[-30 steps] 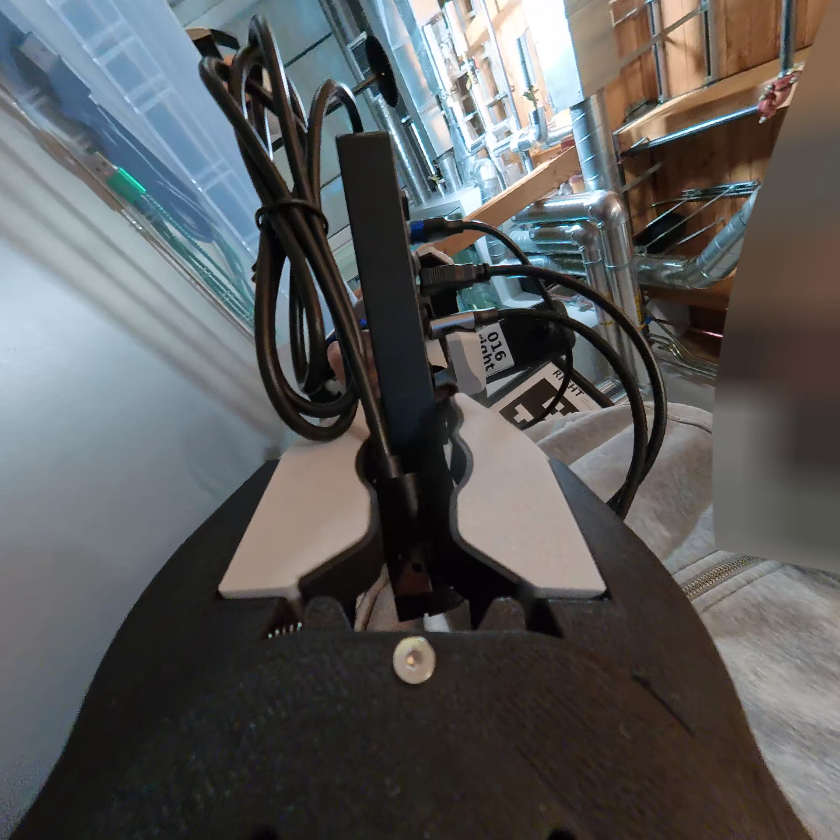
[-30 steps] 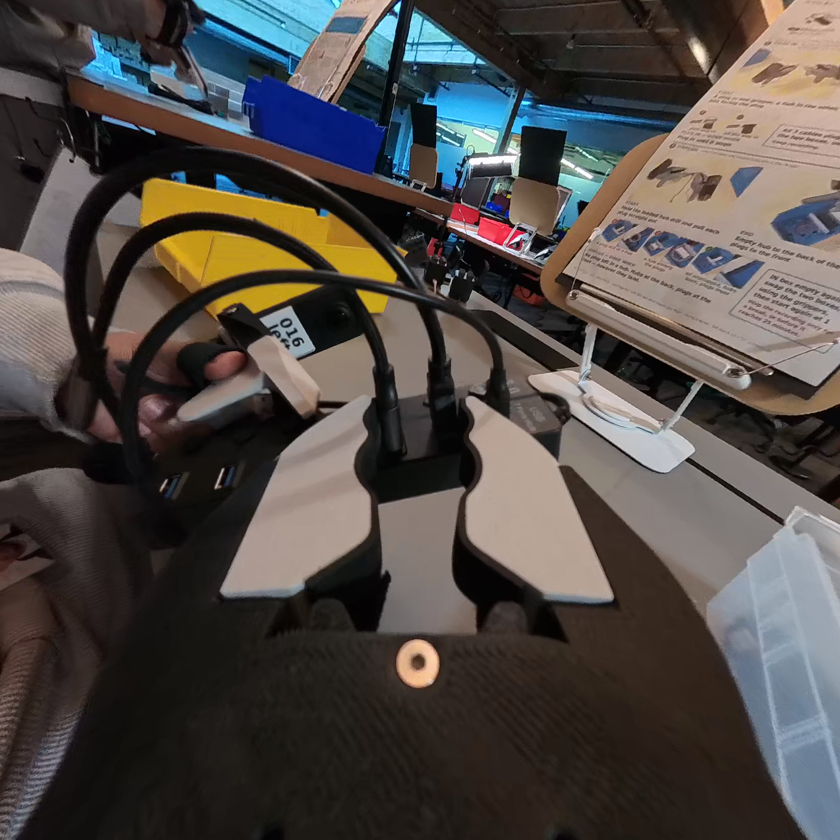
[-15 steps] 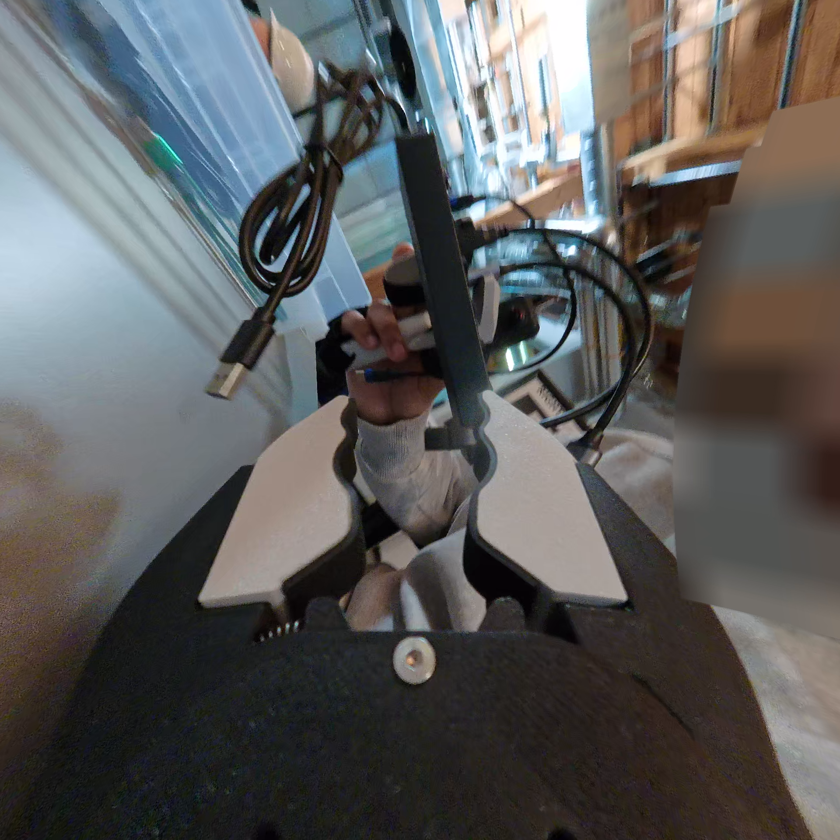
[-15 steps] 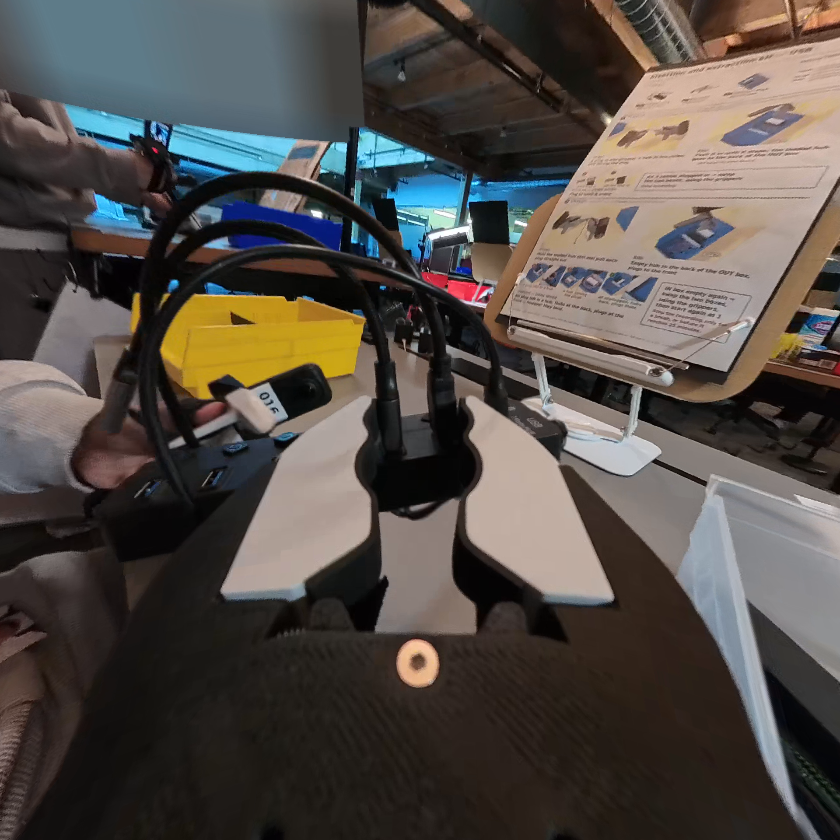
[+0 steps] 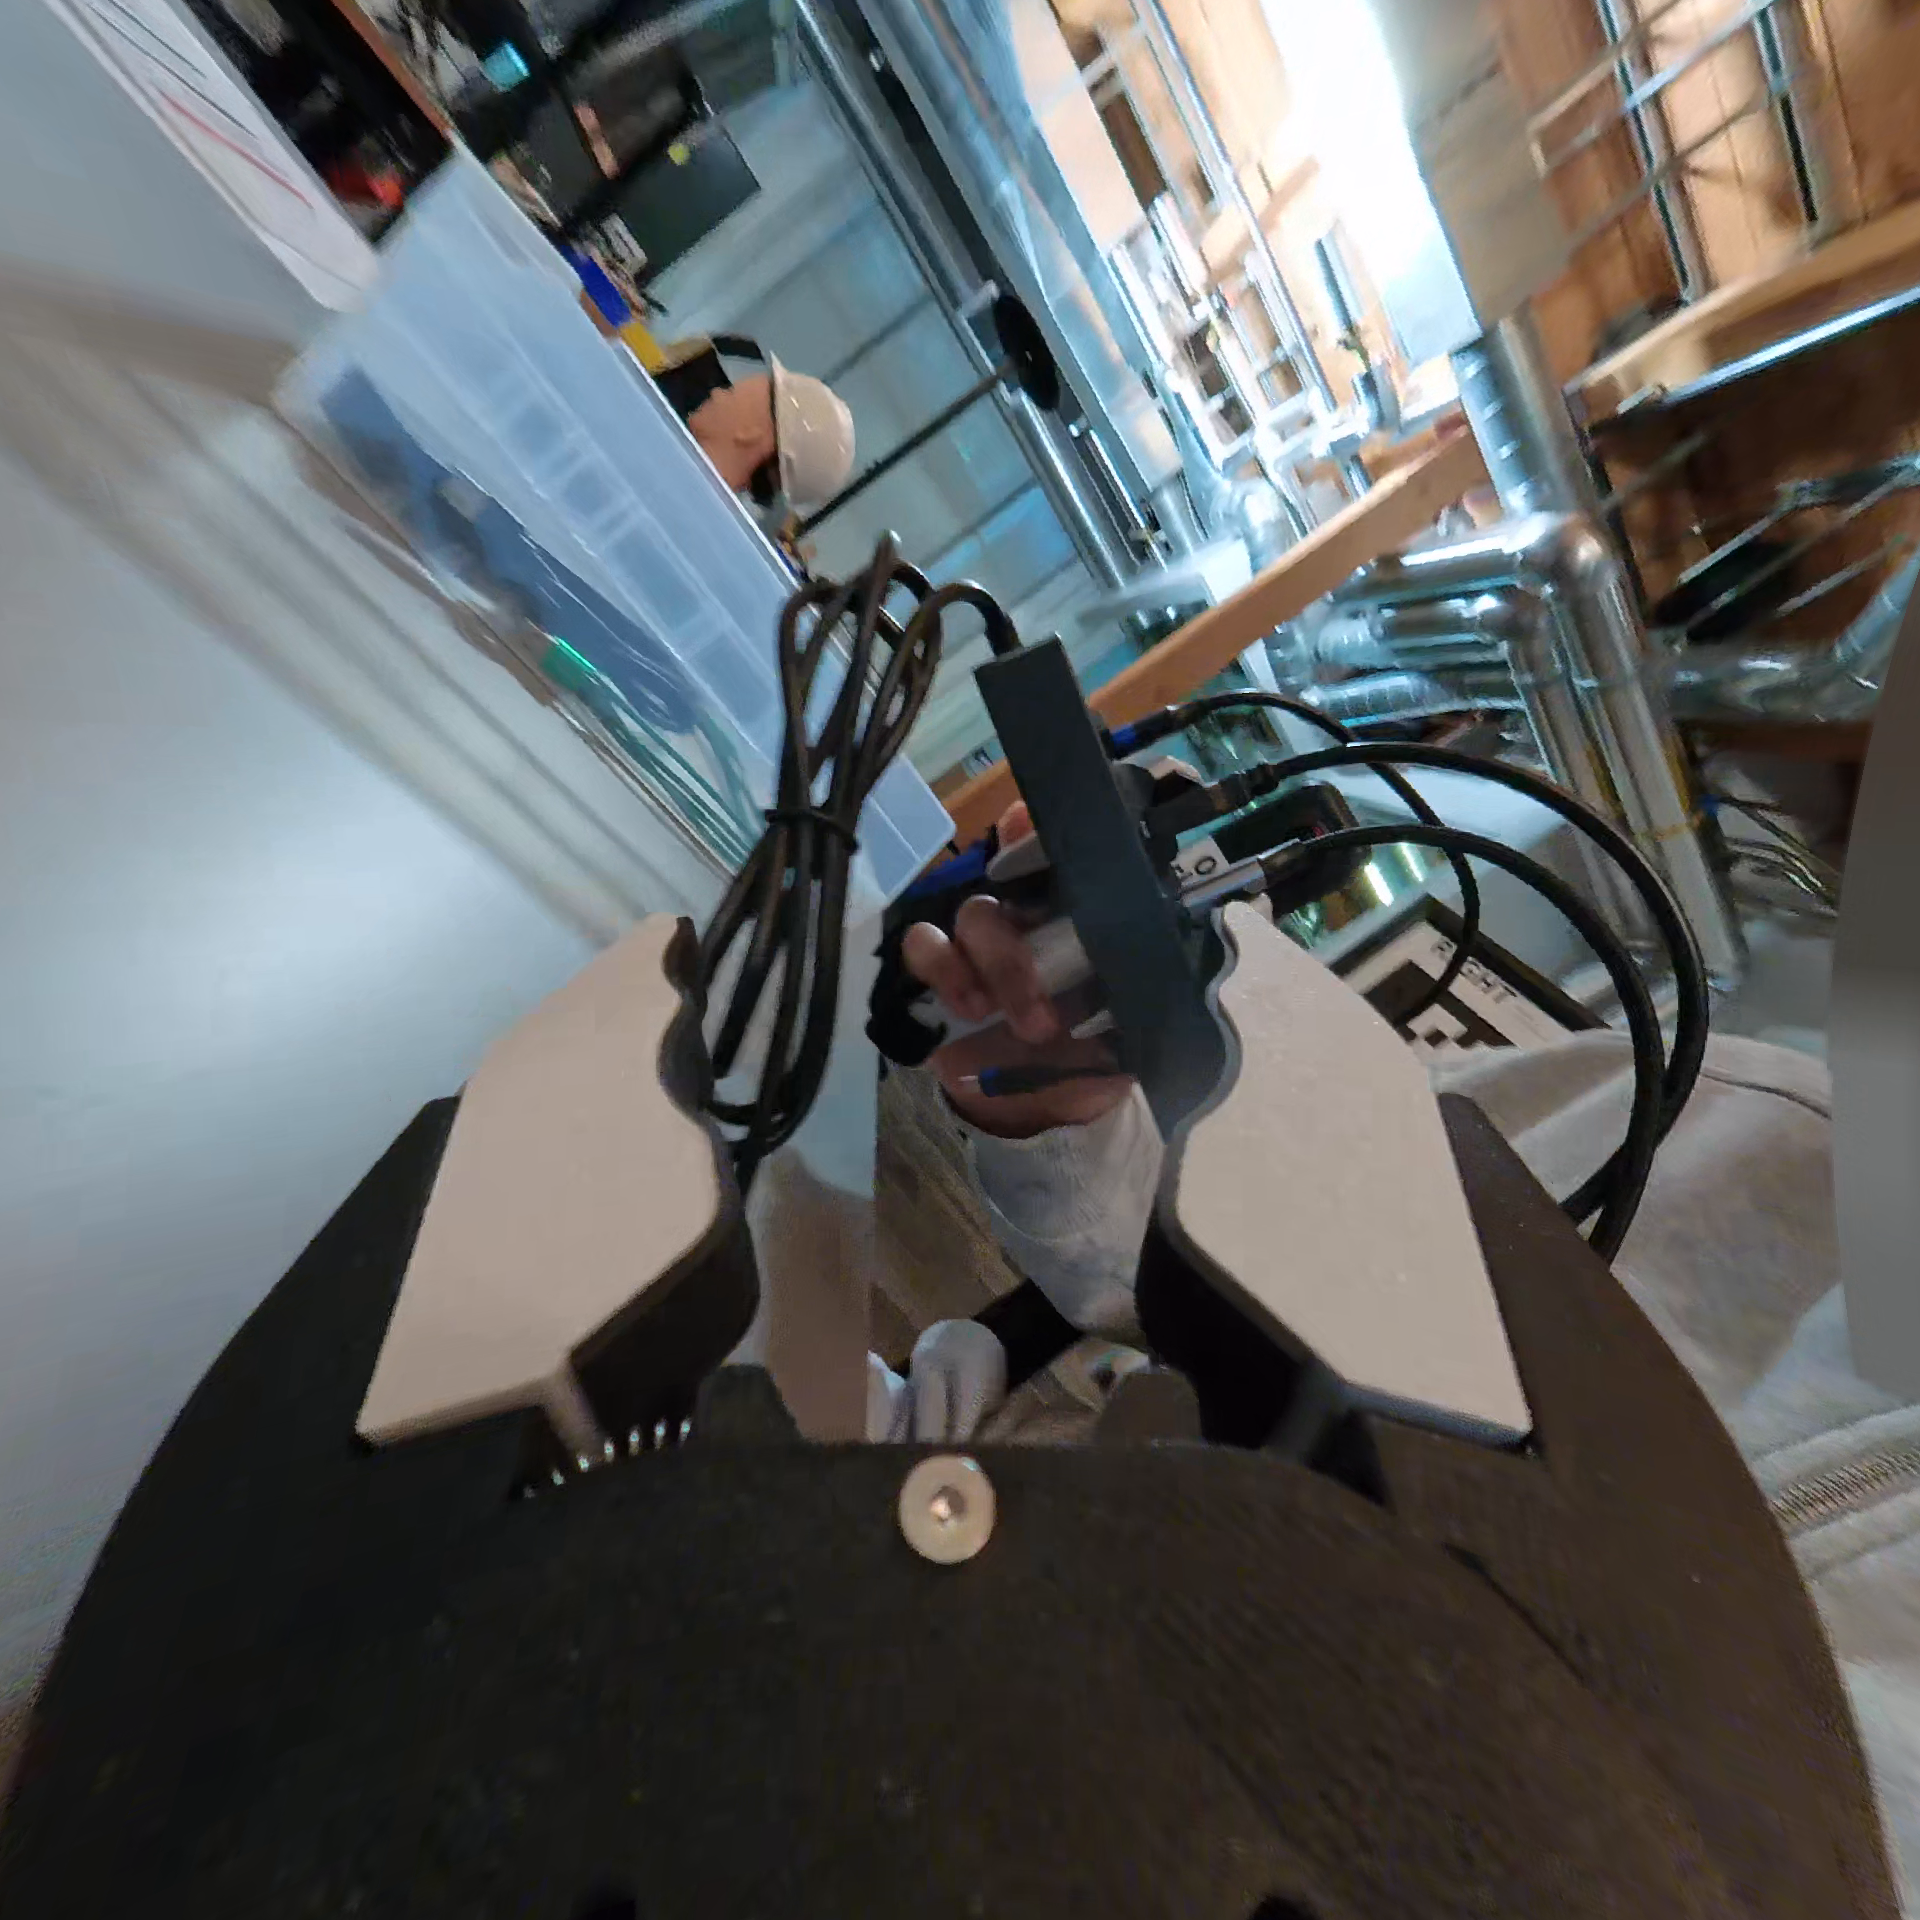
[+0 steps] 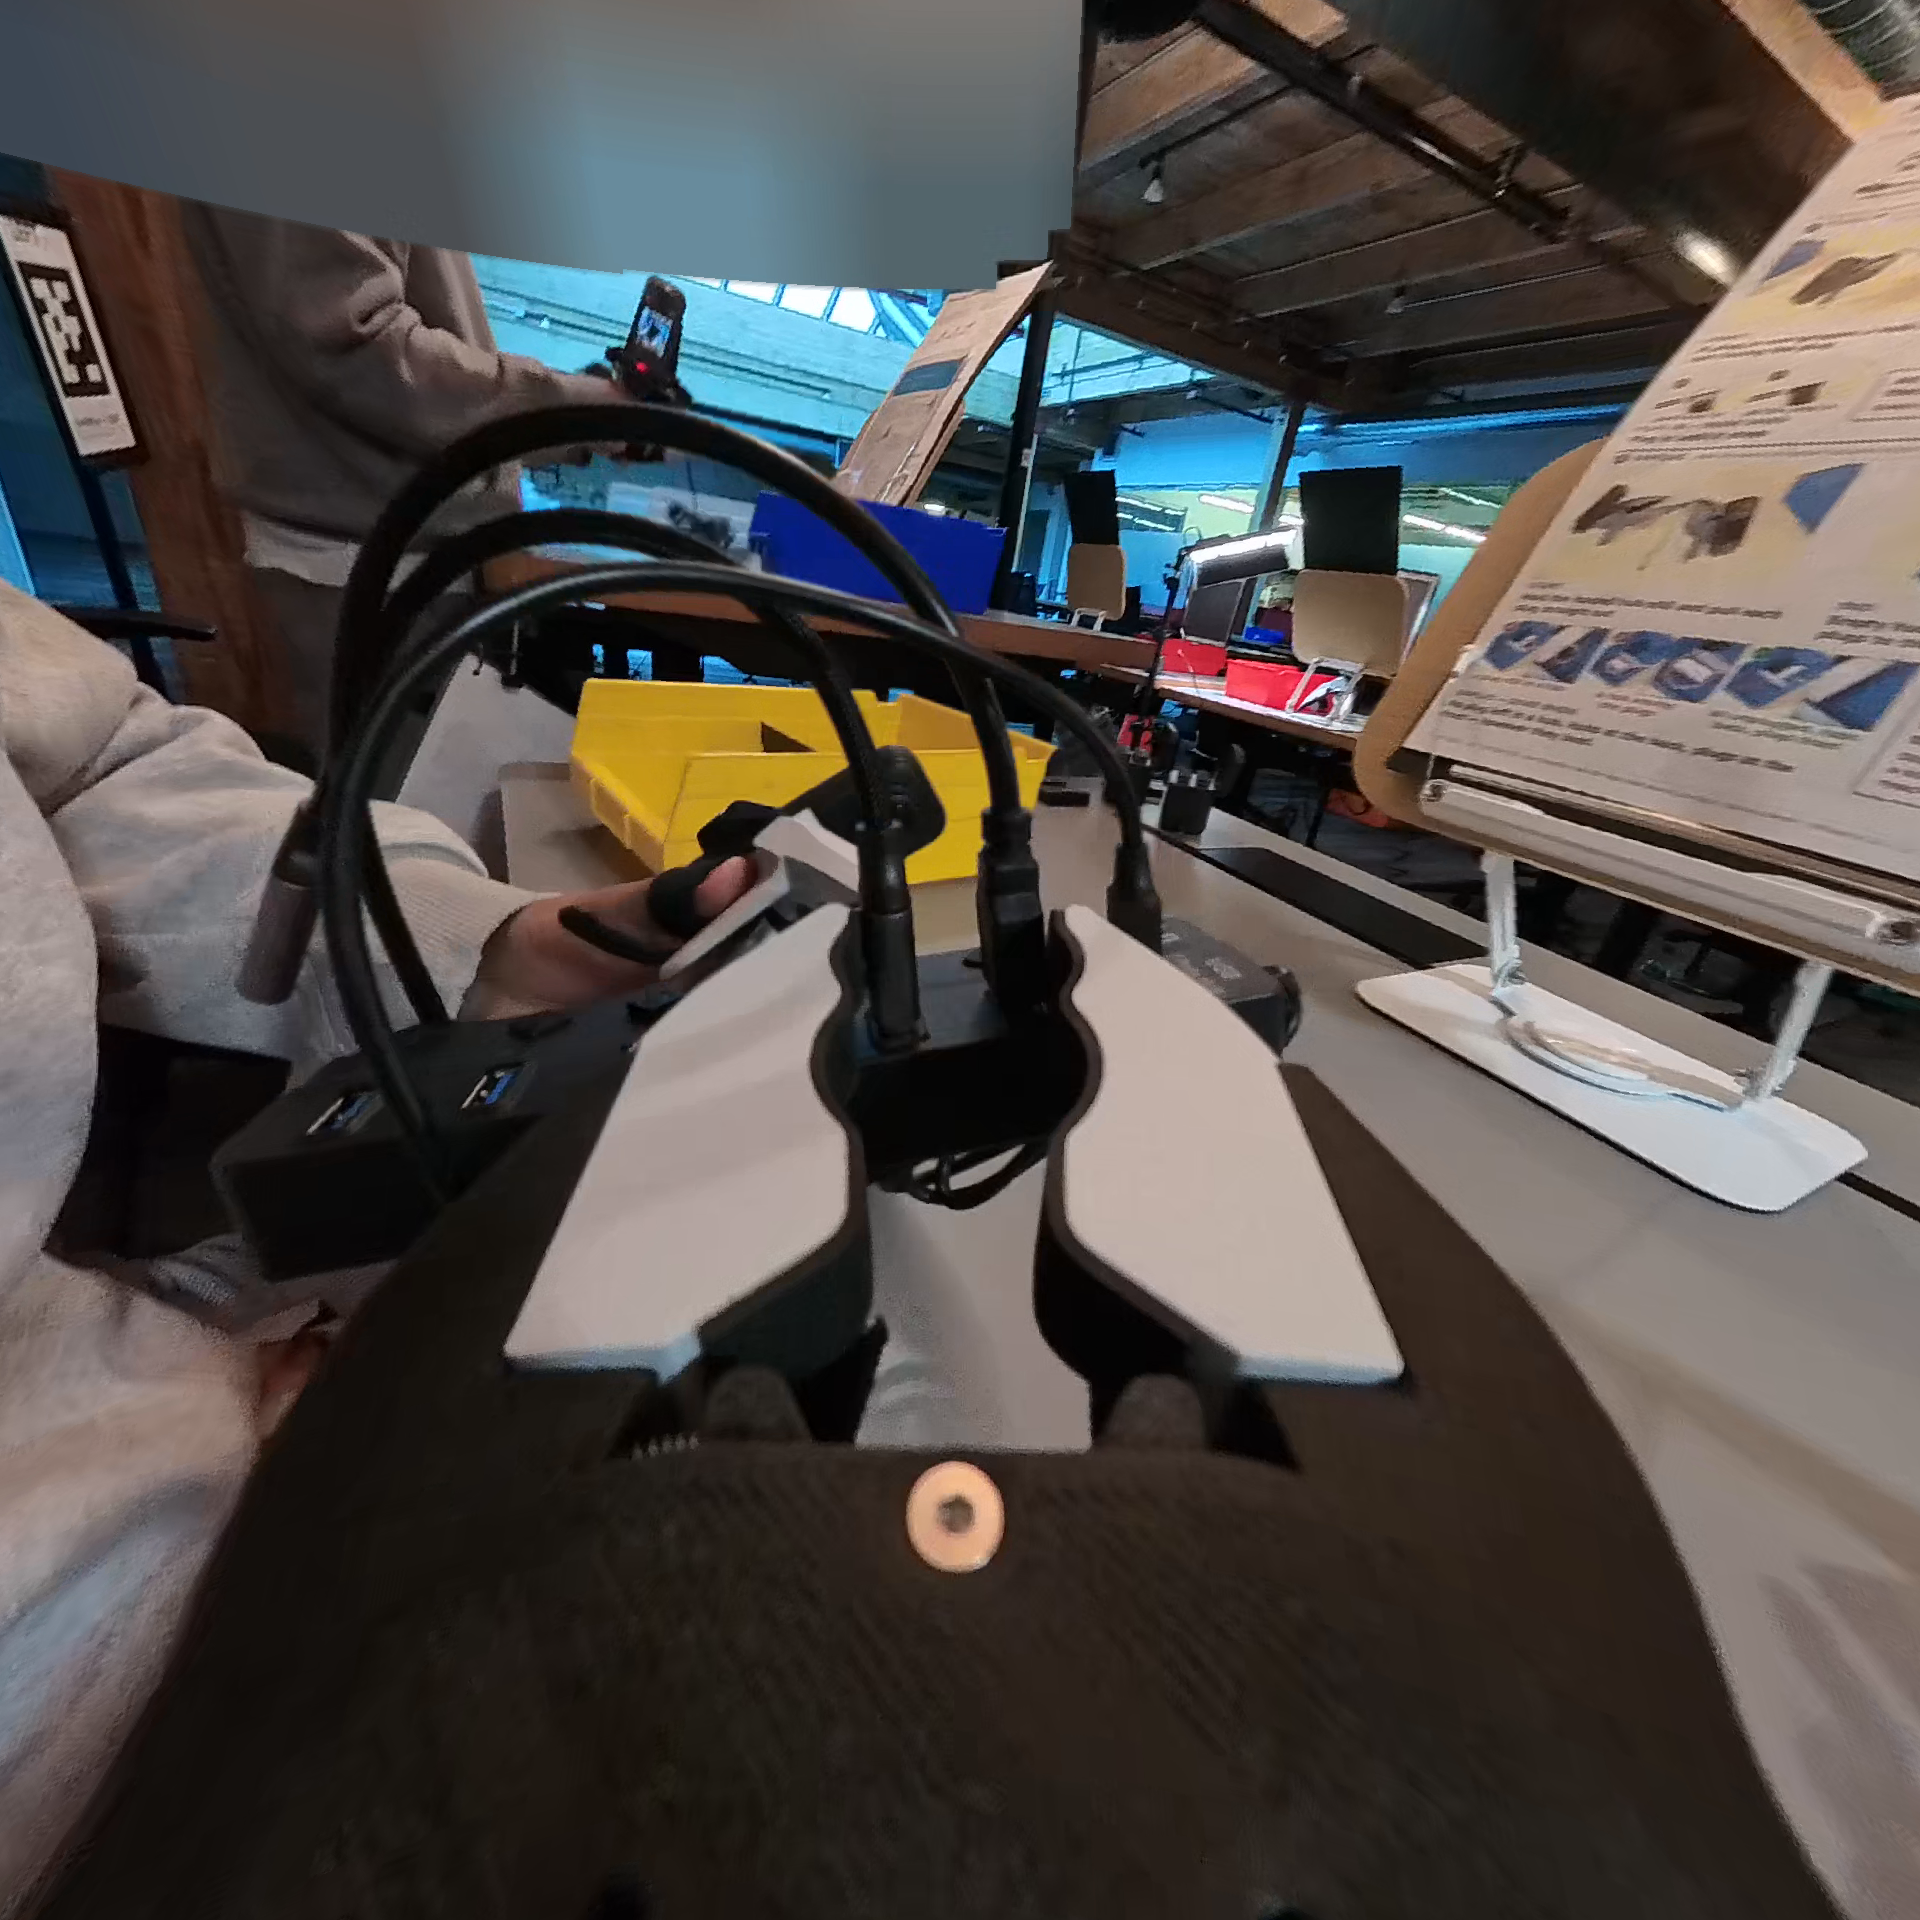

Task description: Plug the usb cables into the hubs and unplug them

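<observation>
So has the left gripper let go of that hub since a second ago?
Yes. The left gripper was clamped on the hub; its jaws now stand wide apart, and the hub leans against only its right finger.

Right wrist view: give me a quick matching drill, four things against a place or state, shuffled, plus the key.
Things
1. black USB hub
2. yellow plastic bin
3. blue plastic bin
4. white metal document stand

Places or states
A. on the far bench
B. clamped between the right gripper jaws
C. on the table, right side
D. on the table behind the hub

Pairs: 1-B, 2-D, 3-A, 4-C
</observation>
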Demonstrator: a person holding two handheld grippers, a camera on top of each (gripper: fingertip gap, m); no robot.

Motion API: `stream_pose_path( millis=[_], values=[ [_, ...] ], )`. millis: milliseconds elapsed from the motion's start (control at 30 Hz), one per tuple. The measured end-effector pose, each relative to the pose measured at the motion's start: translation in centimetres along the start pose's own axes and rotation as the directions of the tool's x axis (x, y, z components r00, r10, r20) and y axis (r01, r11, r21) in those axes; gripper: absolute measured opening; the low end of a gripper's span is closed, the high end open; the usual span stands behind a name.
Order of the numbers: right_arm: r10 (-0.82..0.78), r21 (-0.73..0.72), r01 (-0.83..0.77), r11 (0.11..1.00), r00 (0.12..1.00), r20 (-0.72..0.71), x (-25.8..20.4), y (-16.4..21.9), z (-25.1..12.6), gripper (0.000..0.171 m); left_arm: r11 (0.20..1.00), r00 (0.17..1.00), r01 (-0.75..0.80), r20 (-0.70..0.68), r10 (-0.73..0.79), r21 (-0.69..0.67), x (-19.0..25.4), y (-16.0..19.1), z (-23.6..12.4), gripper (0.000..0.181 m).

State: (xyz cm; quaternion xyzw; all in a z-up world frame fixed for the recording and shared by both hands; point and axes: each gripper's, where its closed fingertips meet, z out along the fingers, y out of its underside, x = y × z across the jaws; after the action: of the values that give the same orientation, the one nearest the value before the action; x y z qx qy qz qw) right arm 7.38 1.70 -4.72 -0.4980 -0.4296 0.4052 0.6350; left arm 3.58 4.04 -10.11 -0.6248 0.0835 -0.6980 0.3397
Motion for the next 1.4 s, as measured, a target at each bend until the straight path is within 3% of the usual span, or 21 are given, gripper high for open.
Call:
stream_pose_path(
  millis=[233, 367, 500, 667, 1100, 1267, 1400],
  values=[
    [-0.050, -0.019, 0.050, 0.999, 0.998, 0.034, -1.3, 0.3, 0.6, 0.034, 0.993, 0.997, 0.060, -0.048, -0.065, -0.097, 1.0, 2.9, 1.7, 0.101],
    [-0.018, 0.001, 0.018, 1.000, 0.999, 0.047, -1.5, 0.1, 0.6, 0.033, 0.993, 0.999, 0.024, -0.032, -0.027, -0.113, 0.9, 3.2, 1.8, 0.103],
    [0.035, 0.023, -0.037, 0.999, 0.997, 0.064, -1.5, -0.1, 0.6, 0.033, 0.995, 0.999, -0.021, 0.044, 0.025, -0.099, -0.3, 3.0, 1.6, 0.122],
    [0.032, 0.006, -0.033, 0.999, 0.998, 0.045, -1.2, 0.3, 0.7, 0.034, 0.989, 0.999, 0.028, -0.029, -0.032, -0.148, 0.9, 3.9, 1.9, 0.105],
    [-0.084, -0.099, 0.089, 0.991, 0.995, 0.055, -2.2, 2.2, 1.6, 0.034, 0.956, 0.978, 0.094, -0.153, -0.141, -0.279, 3.6, 6.5, 2.8, 0.099],
    [-0.036, -0.068, 0.041, 0.997, 0.996, 0.077, -2.5, 1.8, 1.6, 0.034, 0.941, 0.984, 0.067, -0.132, -0.117, -0.332, 3.0, 7.0, 2.4, 0.062],
    [-0.036, -0.090, 0.041, 0.995, 0.998, 0.056, -2.1, 2.2, 1.6, 0.035, 0.946, 0.983, 0.086, -0.126, -0.131, -0.314, 2.8, 6.5, 2.2, 0.056]
  ],
)
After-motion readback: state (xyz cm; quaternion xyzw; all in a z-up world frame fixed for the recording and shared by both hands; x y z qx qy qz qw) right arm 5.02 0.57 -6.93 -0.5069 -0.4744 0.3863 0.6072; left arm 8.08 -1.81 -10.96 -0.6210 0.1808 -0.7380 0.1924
